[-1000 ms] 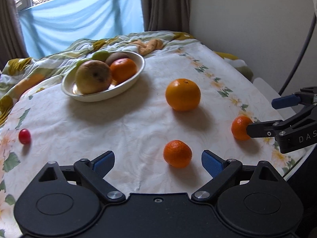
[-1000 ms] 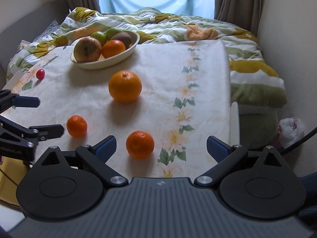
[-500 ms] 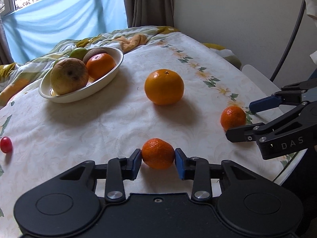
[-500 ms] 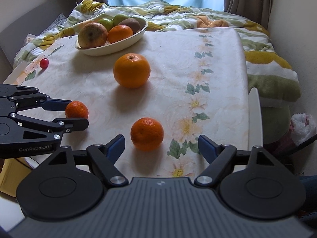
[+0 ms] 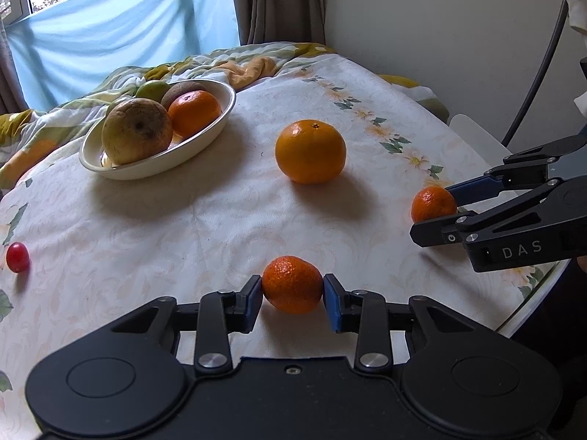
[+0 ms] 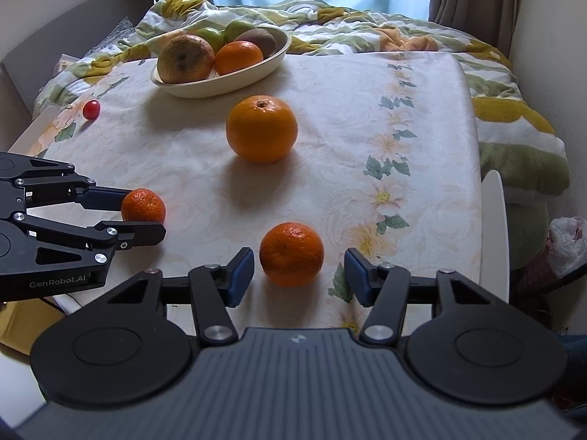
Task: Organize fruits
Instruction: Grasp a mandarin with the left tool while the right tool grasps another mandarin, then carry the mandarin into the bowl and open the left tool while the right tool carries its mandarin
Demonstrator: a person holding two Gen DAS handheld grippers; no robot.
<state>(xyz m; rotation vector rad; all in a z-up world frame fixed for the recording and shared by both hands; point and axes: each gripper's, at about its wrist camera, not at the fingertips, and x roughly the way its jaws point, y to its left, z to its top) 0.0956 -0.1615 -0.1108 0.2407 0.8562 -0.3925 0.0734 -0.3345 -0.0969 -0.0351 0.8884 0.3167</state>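
While my left gripper (image 5: 292, 293) is clamped on one small mandarin (image 5: 292, 284), pads tight against both its sides, my right gripper (image 6: 299, 275) has just been closing around the other mandarin (image 6: 291, 253) but there's a visible gap on each side, so no grip there. Both mandarins sit on the floral-cloth surface (image 5: 205, 227). Using the big orange (image 5: 310, 151) as my landmark: both mandarins lie nearer me than it, one to either side. The white bowl (image 5: 205, 135) with mixed fruit sits beyond it to the left, and a little red tomato (image 5: 17, 257) lies far left of it, near the edge.
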